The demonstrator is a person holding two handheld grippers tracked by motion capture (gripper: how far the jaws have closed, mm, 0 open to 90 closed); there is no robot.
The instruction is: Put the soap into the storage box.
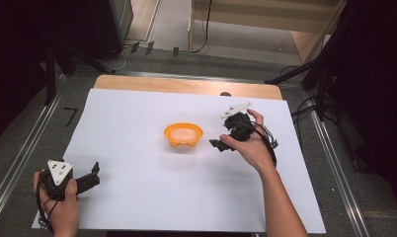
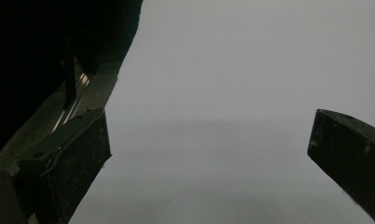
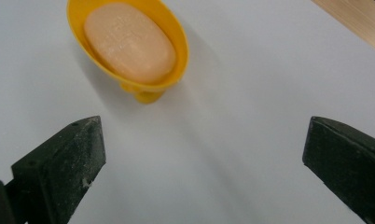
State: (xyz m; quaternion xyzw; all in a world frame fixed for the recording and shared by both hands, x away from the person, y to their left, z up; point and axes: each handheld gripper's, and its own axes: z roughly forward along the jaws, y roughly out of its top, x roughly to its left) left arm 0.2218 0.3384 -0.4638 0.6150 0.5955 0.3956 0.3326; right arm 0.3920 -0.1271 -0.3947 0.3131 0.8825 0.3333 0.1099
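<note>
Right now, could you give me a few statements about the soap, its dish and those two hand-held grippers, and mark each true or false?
1. The soap lies in the yellow dish. True.
2. The right hand-held gripper grips the dish. False: its jaws stand open, apart from it.
3. The left hand-held gripper is open over white paper. True.
4. The dish lies tipped on its side. False: it stands upright on the paper.

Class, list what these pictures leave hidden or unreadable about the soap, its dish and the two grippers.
- Soap: raised lettering too blurred to read, right gripper view.
- Yellow dish: far rim cut off by the top edge, right gripper view.
- Right gripper: body partly covered by the hand, high view.
</note>
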